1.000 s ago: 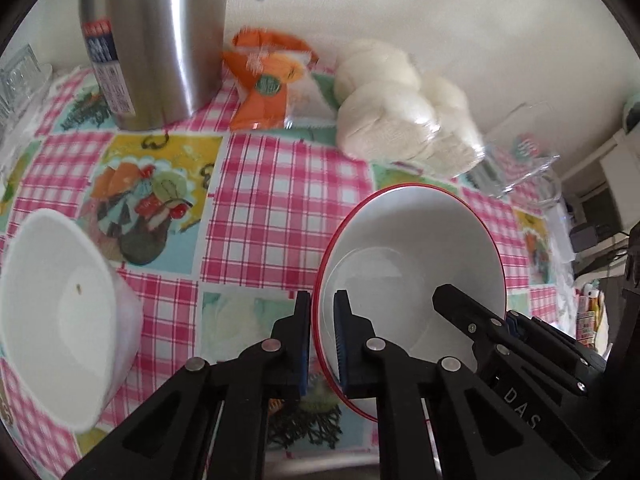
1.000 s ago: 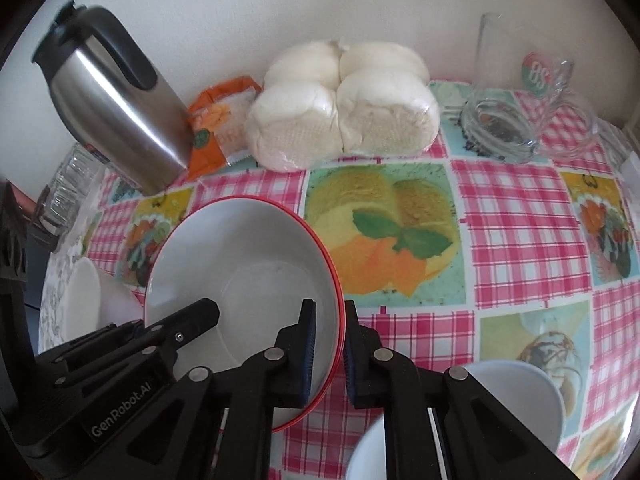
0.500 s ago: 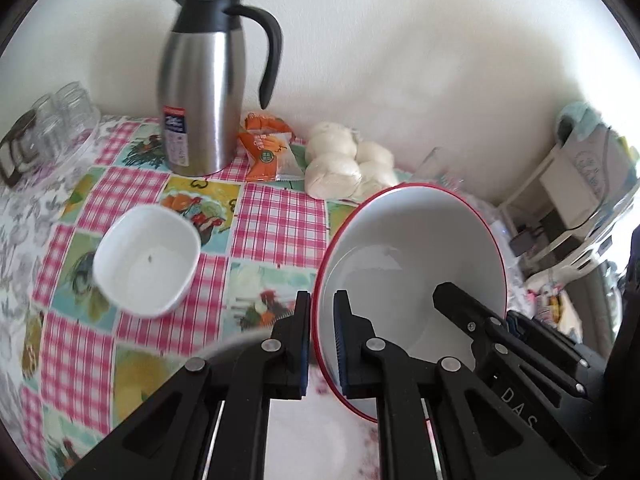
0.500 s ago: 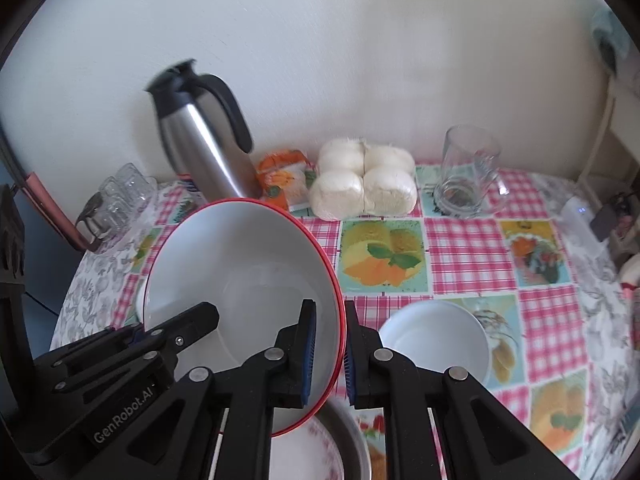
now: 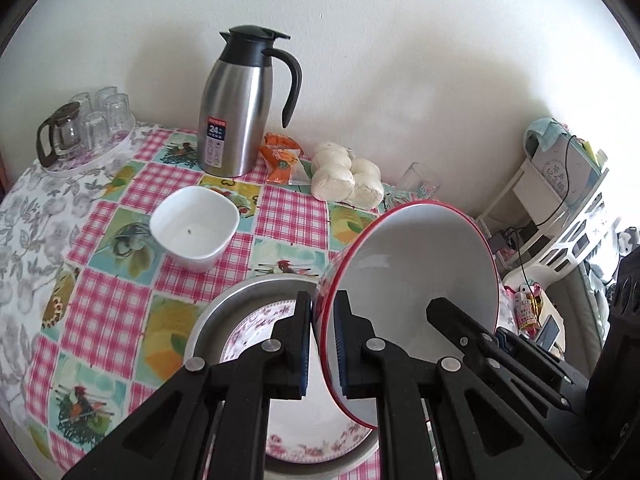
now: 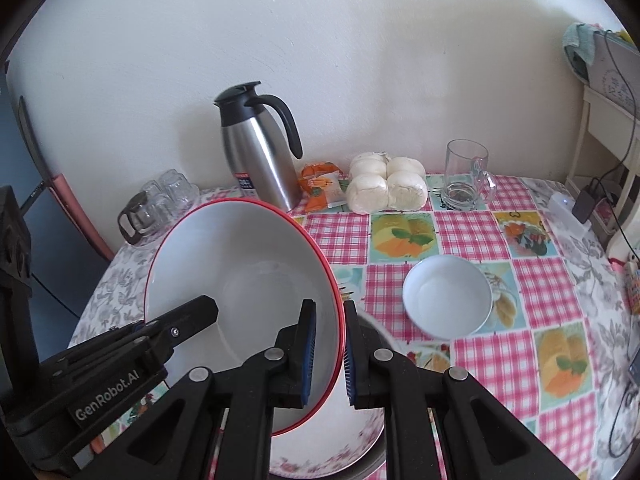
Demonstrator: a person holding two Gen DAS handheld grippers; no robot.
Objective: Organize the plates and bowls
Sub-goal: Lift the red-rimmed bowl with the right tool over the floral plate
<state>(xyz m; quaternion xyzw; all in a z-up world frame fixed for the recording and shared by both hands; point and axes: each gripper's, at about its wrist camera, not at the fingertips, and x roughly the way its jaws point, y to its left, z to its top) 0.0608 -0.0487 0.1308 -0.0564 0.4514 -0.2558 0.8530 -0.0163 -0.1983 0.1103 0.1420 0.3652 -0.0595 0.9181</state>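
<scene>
Red-rimmed bowl (image 5: 416,276) held in air above floral plate (image 5: 316,436) in metal pan (image 5: 224,312); left gripper (image 5: 322,344) pinching one rim edge, right gripper (image 6: 330,354) pinching opposite edge, likely two-sided grip to steady wide bowl; probably headed for stacking; square bowl (image 5: 194,226) and round bowl (image 6: 447,297) wait on table (image 6: 472,236).

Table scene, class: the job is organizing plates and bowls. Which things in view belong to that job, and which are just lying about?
Belong to the job:
- red-rimmed bowl, clamped by left gripper and right gripper
- floral plate in metal pan
- square white bowl
- round white bowl

Lying about:
- steel flask
- buns
- snack packet
- glass mug
- glasses on tray
</scene>
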